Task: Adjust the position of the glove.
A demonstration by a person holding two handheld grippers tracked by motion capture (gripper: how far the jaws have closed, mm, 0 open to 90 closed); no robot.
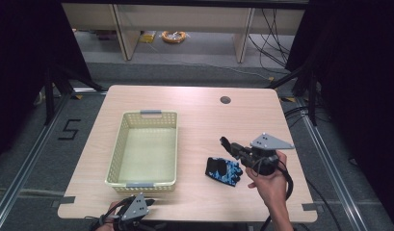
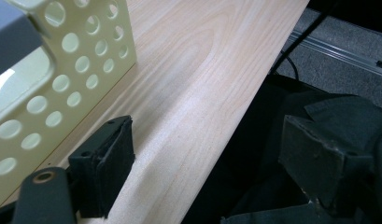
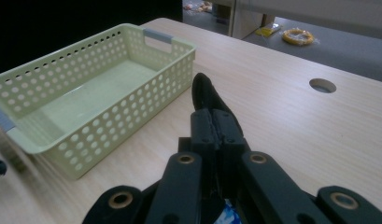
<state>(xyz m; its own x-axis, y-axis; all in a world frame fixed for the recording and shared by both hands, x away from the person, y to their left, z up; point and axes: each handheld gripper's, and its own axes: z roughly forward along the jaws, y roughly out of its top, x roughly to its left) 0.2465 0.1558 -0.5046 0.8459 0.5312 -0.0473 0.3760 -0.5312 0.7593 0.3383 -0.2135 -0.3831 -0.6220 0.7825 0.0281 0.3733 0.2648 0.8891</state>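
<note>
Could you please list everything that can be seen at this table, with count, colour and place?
basket: one, pale yellow-green with grey handles, on the left half of the table, nothing in it.
glove: one, black with blue pattern, lying right of the basket; a black part of it is pinched in the right gripper's jaws.
table: one, light wood, with a round hole near the far right edge.
cable coil: one, yellow, on the floor beyond the table.
left gripper: one, black, at the table's near edge by the basket's corner, jaws open.
right gripper: one, black, right of the basket, jaws shut on the glove.
</note>
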